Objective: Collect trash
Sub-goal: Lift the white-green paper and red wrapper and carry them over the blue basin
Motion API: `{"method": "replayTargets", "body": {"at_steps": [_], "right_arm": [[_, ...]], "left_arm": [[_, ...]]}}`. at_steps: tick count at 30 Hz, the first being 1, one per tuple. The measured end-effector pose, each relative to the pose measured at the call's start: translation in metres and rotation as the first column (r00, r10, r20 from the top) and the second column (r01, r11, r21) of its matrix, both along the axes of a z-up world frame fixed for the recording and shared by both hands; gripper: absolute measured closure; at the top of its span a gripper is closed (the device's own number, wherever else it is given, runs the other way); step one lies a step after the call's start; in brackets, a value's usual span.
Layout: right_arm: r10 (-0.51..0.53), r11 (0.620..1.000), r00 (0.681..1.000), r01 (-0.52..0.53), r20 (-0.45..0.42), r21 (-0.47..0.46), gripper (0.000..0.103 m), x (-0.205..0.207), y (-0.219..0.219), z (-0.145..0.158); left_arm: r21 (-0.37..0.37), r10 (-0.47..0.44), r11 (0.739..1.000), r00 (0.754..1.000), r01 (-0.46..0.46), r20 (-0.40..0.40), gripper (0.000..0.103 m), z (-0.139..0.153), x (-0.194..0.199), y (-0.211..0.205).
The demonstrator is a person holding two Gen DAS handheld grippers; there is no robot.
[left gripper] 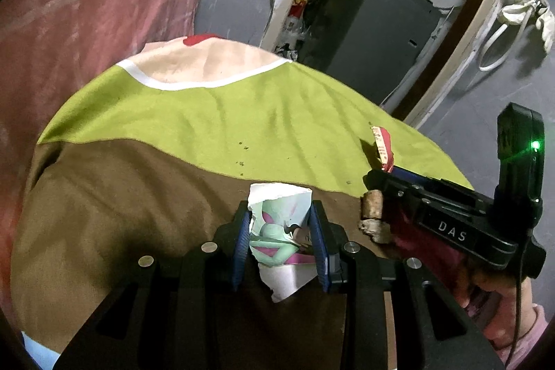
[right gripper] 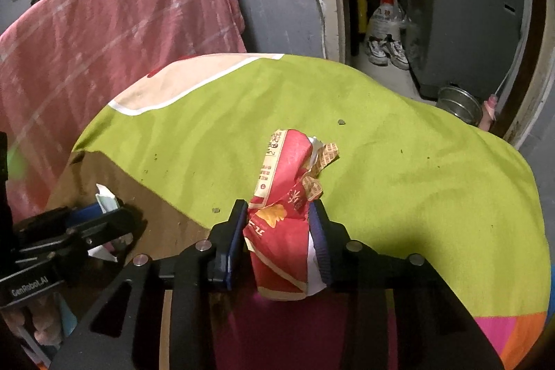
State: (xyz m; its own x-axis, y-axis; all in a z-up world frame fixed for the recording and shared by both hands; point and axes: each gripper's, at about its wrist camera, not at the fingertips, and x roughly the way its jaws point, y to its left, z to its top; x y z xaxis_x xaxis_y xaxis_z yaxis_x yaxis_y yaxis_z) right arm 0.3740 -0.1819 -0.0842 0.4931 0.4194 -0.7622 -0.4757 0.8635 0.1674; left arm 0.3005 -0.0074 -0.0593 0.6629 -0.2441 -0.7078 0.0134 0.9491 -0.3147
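Note:
My left gripper (left gripper: 281, 214) is shut on a torn white paper scrap (left gripper: 281, 231) printed in mint green and pink, held over the brown part of the cloth-covered table (left gripper: 242, 113). My right gripper (right gripper: 277, 214) is shut on a crumpled red snack wrapper (right gripper: 284, 196) with beige edging, held above the green cloth (right gripper: 399, 179). In the left wrist view the right gripper (left gripper: 374, 175) shows at the right with the red wrapper (left gripper: 381, 144) sticking out of it. In the right wrist view the left gripper (right gripper: 114, 207) shows at the left with the paper scrap (right gripper: 105, 198).
A pink blanket (right gripper: 121, 23) hangs behind the table. A doorway at the right shows a dark grey cabinet (right gripper: 461, 6), sneakers (right gripper: 385, 51), a bag and a metal pot (right gripper: 458, 104) on the floor. Small crumbs (right gripper: 341, 122) dot the green cloth. A brown cork-like lump (left gripper: 371, 214) sits beside the right gripper.

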Motion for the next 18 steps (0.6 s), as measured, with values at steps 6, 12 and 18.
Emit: {"method": "replayTargets", "body": {"at_steps": [6, 12, 18], "right_arm": [[-0.022, 0.999, 0.981, 0.012, 0.190, 0.052, 0.070, -0.043, -0.020, 0.035], [-0.095, 0.993, 0.910, 0.059, 0.404, 0.102, 0.070, -0.098, -0.054, 0.086], [-0.171, 0.985, 0.796, 0.130, 0.580, 0.112, 0.070, -0.154, -0.097, 0.131]], "left_arm": [[0.009, -0.020, 1.000, 0.992, 0.019, 0.128, 0.075, 0.024, -0.021, -0.010], [0.002, -0.040, 0.999, 0.952, 0.041, 0.305, 0.075, 0.063, -0.046, -0.037], [0.012, -0.094, 0.995, 0.877, 0.100, 0.471, 0.075, 0.098, -0.068, -0.083]]}}
